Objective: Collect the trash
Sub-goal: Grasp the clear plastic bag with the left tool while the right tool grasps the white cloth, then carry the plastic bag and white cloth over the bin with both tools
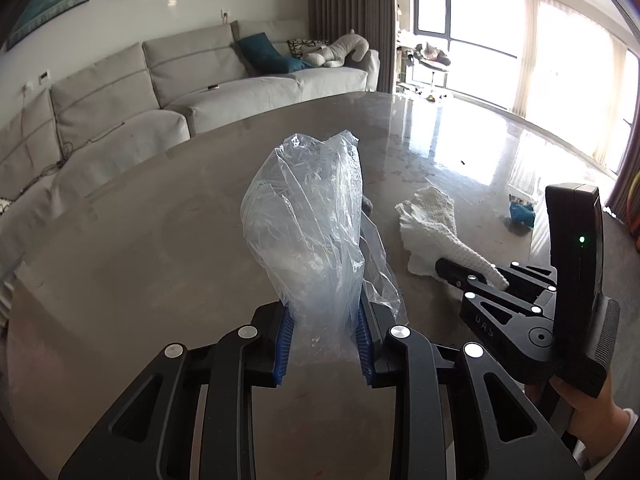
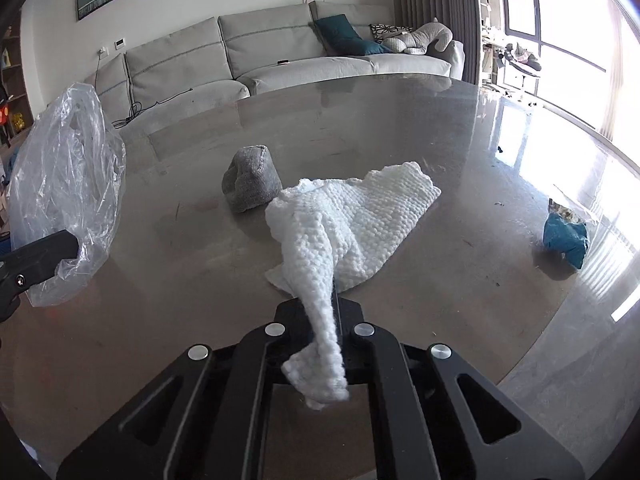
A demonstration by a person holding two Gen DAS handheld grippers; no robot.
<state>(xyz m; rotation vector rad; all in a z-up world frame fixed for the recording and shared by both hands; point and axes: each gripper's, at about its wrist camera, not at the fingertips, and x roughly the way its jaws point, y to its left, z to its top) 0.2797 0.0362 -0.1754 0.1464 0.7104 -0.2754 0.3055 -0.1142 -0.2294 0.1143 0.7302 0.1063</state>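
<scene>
A clear plastic bag (image 1: 312, 216) is clamped near its lower end between the blue pads of the left gripper (image 1: 324, 340) and is held upright above the round grey table (image 1: 140, 240); its mouth is turned upward, though how far it gapes cannot be told. The jaws of the right gripper (image 2: 334, 320) are closed together on one twisted corner of a white paper towel (image 2: 352, 216), and the rest of the sheet is spread on the table just ahead, apart from the bag and to its right. A grey wad (image 2: 250, 180) is seen just behind the towel, touching or nearly touching its edge, and a crumpled blue wrapper (image 2: 566, 236) lies well apart toward the bright side of the table. A sofa (image 2: 248, 60) is visible beyond.

The towel is judged to be very light, soft and limp: it is expected to trail and sag from the pinched corner, not keep any shape, so a bunched fold would be a surer place to take hold than a thin edge, which could tear or slip. The bag is thin, slippery film with no stiffness; its mouth is likely to collapse unless the rim is kept up. The wrapper is probably crisp and light, and a squeeze across its crumpled middle should serve.
</scene>
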